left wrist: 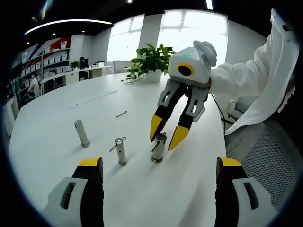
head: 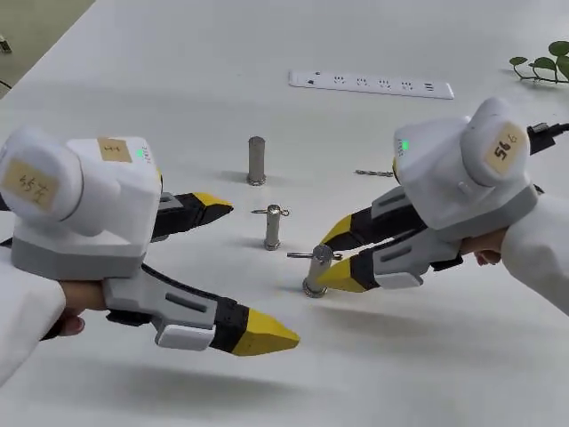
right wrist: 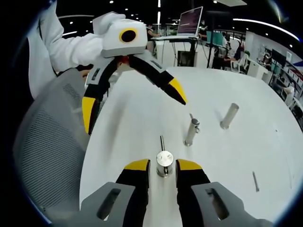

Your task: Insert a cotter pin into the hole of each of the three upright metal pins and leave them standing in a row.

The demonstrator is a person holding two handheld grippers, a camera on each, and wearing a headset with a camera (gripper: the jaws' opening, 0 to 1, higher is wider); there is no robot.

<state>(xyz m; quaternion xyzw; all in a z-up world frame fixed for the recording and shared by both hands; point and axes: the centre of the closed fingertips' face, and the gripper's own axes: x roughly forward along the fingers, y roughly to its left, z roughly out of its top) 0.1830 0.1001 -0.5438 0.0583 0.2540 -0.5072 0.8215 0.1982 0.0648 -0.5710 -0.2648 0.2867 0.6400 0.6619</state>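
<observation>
Open-plan office. A long white bench (head: 178, 53) carries a power strip (head: 371, 84) and a potted plant (left wrist: 149, 59); a mesh desk chair (right wrist: 52, 137) stands beside it. Behind are a laptop (right wrist: 189, 21), further desks (left wrist: 92, 71), wall shelves (left wrist: 52, 61), large windows (left wrist: 189, 33) and a ceiling strip light (left wrist: 61, 22).
</observation>
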